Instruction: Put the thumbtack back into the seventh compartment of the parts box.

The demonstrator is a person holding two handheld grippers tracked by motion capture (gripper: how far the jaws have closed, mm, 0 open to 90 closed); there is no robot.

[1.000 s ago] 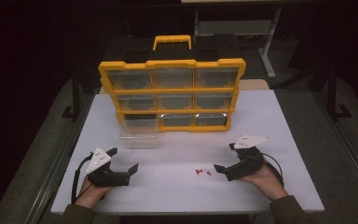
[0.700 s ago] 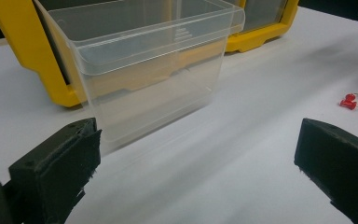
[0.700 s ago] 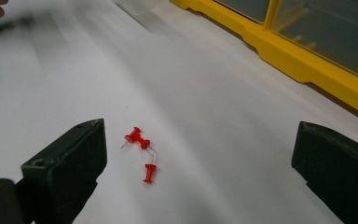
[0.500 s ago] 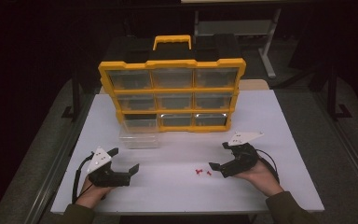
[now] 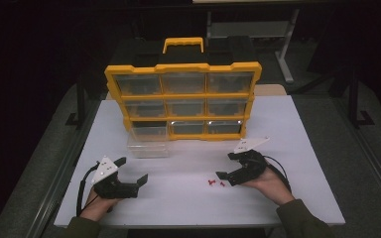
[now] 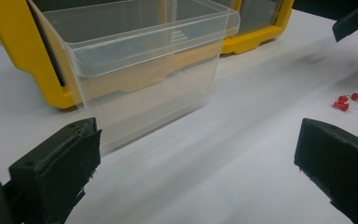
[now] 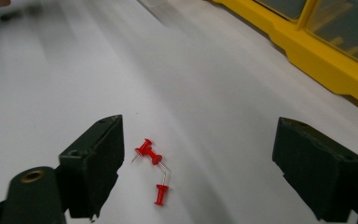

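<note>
White table (image 5: 297, 129) | dark room | red pushpins (image 5: 216, 183) | right tool (image 5: 226, 166) wide, closing | left tool (image 5: 133, 170) wide

The right tongs (image 5: 224, 166) now sit farther left across the white surface (image 5: 188, 198), close beside the small red plastic push pins (image 5: 215, 183). Their jaws have just been closing a little, though they are apart, pins lying loose between them.

Beside one yellow organizer (image 5: 182, 101) of nine drawers: one clear bin (image 5: 148, 148) (pulled out), three red pushpins (image 7: 153, 165), two grippers.
</note>
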